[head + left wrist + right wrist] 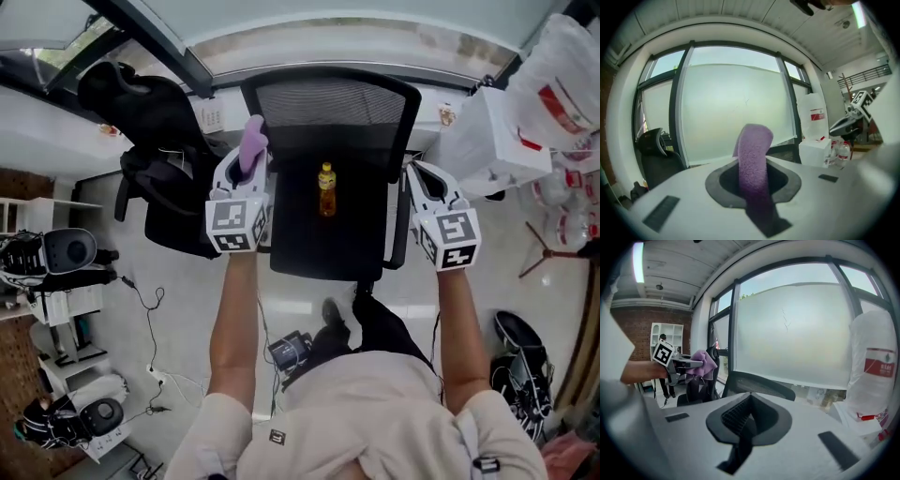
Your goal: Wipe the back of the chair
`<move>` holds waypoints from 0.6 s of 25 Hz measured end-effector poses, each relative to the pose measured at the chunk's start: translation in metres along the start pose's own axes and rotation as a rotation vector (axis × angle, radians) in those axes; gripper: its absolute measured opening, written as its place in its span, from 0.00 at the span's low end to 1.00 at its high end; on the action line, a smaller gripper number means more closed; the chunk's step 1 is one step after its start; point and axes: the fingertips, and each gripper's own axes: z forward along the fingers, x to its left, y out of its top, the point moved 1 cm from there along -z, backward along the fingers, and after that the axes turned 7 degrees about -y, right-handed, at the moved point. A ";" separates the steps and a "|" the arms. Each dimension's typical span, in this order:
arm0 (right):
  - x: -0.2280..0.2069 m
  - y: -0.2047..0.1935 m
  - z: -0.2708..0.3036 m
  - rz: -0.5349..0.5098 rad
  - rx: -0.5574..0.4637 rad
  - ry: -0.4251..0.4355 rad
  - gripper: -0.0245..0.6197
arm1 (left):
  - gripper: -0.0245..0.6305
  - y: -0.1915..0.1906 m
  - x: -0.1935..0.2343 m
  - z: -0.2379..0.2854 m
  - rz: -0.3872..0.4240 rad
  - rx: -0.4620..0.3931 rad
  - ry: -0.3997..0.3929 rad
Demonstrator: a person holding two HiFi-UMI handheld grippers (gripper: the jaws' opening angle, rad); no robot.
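Left gripper point(247, 167) we find clamped on a purple fleecy cloth point(253, 139); right gripper point(419, 172), jaws together and empty, at three o'clock of the black mesh-backed chair point(328, 98).

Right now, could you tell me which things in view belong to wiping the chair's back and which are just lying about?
For the job:
purple cloth, clamped in the left gripper
mesh chair back
right gripper, shut and empty

Lying about:
bottle, standing on the seat
white box
plastic bag
second black chair
floor cable
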 end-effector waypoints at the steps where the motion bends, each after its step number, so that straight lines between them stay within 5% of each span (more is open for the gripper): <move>1: 0.002 0.007 -0.008 -0.003 -0.010 0.002 0.03 | 0.15 0.011 -0.004 -0.013 0.017 -0.012 -0.001; 15: 0.048 0.072 -0.109 -0.049 -0.075 0.062 0.02 | 0.15 0.095 -0.043 -0.177 0.149 -0.114 0.010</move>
